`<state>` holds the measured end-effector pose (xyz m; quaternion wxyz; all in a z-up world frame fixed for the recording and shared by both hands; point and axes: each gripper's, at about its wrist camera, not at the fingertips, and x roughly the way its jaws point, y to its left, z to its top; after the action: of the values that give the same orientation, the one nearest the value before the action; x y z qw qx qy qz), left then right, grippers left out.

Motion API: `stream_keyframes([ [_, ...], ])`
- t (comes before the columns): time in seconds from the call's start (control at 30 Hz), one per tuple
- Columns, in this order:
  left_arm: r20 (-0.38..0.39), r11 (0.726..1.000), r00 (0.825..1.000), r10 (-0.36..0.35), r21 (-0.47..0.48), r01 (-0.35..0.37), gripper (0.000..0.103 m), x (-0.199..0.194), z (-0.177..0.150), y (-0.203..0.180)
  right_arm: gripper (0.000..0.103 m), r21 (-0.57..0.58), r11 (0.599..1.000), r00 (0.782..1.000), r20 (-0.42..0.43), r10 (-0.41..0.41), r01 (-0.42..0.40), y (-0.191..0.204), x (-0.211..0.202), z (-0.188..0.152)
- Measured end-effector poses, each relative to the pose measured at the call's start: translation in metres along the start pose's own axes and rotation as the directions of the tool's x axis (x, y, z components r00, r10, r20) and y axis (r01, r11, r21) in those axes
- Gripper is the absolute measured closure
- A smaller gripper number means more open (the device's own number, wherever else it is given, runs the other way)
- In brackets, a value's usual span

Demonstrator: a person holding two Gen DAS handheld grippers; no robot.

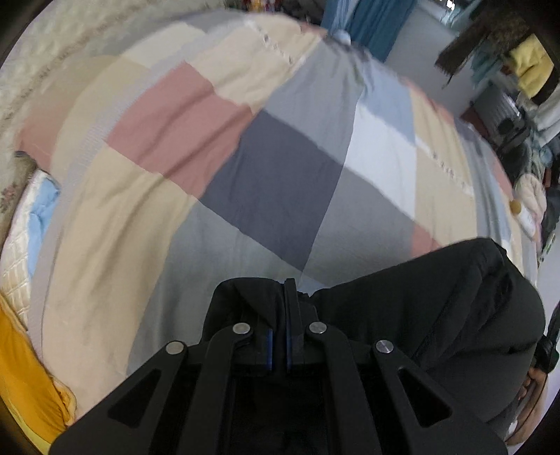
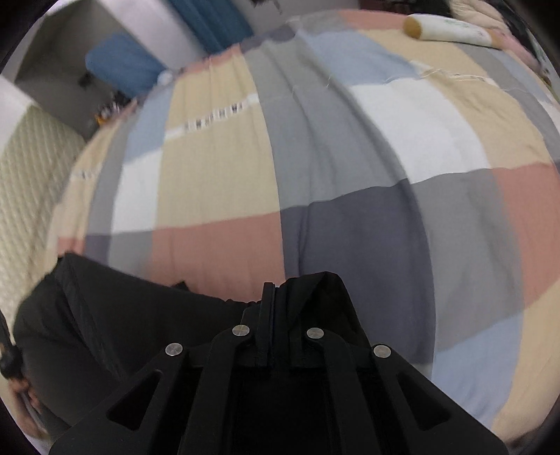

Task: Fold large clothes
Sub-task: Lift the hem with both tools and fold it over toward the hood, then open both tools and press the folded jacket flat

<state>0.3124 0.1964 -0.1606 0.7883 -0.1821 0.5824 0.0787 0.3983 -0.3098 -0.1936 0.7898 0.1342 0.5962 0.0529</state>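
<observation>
A large black garment [image 1: 437, 308] hangs stretched between my two grippers above a bed with a patchwork cover [image 1: 217, 147]. My left gripper [image 1: 285, 290] is shut on one edge of the garment, and the cloth runs off to the right. In the right wrist view my right gripper [image 2: 274, 290] is shut on another edge of the black garment [image 2: 122, 315], and the cloth runs off to the left. The patchwork cover [image 2: 315, 157] lies below in that view too. The lower part of the garment is hidden behind the grippers.
A white bottle with a tan cap [image 2: 448, 29] lies at the bed's far edge and shows small in the left wrist view [image 1: 525, 215]. Blue curtains [image 1: 371, 24] hang beyond the bed. A yellow cloth [image 1: 28, 381] and a quilted pillow [image 1: 21, 245] lie at the left.
</observation>
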Motion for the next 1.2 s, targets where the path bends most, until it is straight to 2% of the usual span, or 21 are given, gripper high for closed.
stream_keyframes([
  [0.2,-0.129,1.0,0.992,0.017,0.011,-0.016,0.099,0.038,0.0,0.002,0.103,-0.079,0.997,0.992,-0.128,-0.013,0.003,0.01,0.041,-0.003],
  [0.37,-0.177,1.0,0.984,0.01,0.002,-0.01,0.099,0.053,-0.004,0.003,0.103,-0.043,0.999,0.98,-0.199,0.016,-0.025,0.0,0.052,-0.01],
  [0.57,-0.195,1.0,0.981,-0.01,0.005,0.011,0.098,0.053,-0.013,0.008,0.103,0.009,0.999,0.978,-0.205,0.043,-0.042,-0.011,0.046,-0.016],
  [0.7,-0.189,0.999,0.981,-0.048,0.003,0.049,0.098,0.047,-0.018,0.014,0.103,0.012,0.998,0.986,-0.15,0.067,-0.066,-0.012,0.03,-0.025],
  [0.83,-0.126,0.995,0.988,-0.089,0.036,0.094,0.098,0.025,-0.025,0.014,0.094,0.068,0.99,0.987,-0.097,0.127,-0.121,-0.019,0.007,-0.034],
  [0.9,-0.106,0.993,0.988,-0.115,0.022,0.118,0.095,0.014,-0.03,0.015,0.083,0.083,0.986,0.986,-0.064,0.153,-0.147,-0.023,-0.016,-0.044],
  [0.93,-0.095,0.991,0.987,-0.129,0.02,0.131,0.093,0.006,-0.033,0.016,0.068,0.081,0.985,0.986,-0.056,0.158,-0.154,-0.022,-0.025,-0.047],
  [0.97,-0.082,0.989,0.986,-0.146,0.02,0.148,0.087,-0.003,-0.037,0.016,0.052,0.086,0.983,0.985,-0.041,0.168,-0.164,-0.023,-0.036,-0.049],
  [1.0,-0.071,0.987,0.985,-0.156,0.013,0.158,0.073,-0.012,-0.039,0.018,0.047,0.093,0.979,0.983,-0.012,0.182,-0.181,-0.026,-0.055,-0.055],
  [1.03,-0.061,0.985,0.983,-0.174,-0.008,0.174,0.065,-0.022,-0.043,0.02,0.045,0.092,0.978,0.983,0.003,0.186,-0.186,-0.026,-0.066,-0.059],
  [1.07,-0.039,0.981,0.98,-0.193,-0.023,0.192,0.046,-0.039,-0.048,0.023,0.043,0.085,0.978,0.981,0.017,0.191,-0.192,-0.026,-0.08,-0.062],
  [1.1,-0.011,0.98,0.98,-0.198,-0.012,0.198,0.034,-0.053,-0.051,0.022,0.041,0.073,0.978,0.98,0.034,0.195,-0.197,-0.024,-0.095,-0.064],
  [1.17,0.067,0.976,0.974,-0.218,0.034,0.216,0.024,-0.089,-0.061,0.016,0.033,0.041,0.983,0.98,0.099,0.173,-0.178,-0.014,-0.127,-0.069],
  [1.2,0.1,0.975,0.97,-0.22,0.056,0.215,0.024,-0.102,-0.067,0.011,0.03,0.011,0.987,0.976,0.15,0.158,-0.161,-0.006,-0.148,-0.073],
])
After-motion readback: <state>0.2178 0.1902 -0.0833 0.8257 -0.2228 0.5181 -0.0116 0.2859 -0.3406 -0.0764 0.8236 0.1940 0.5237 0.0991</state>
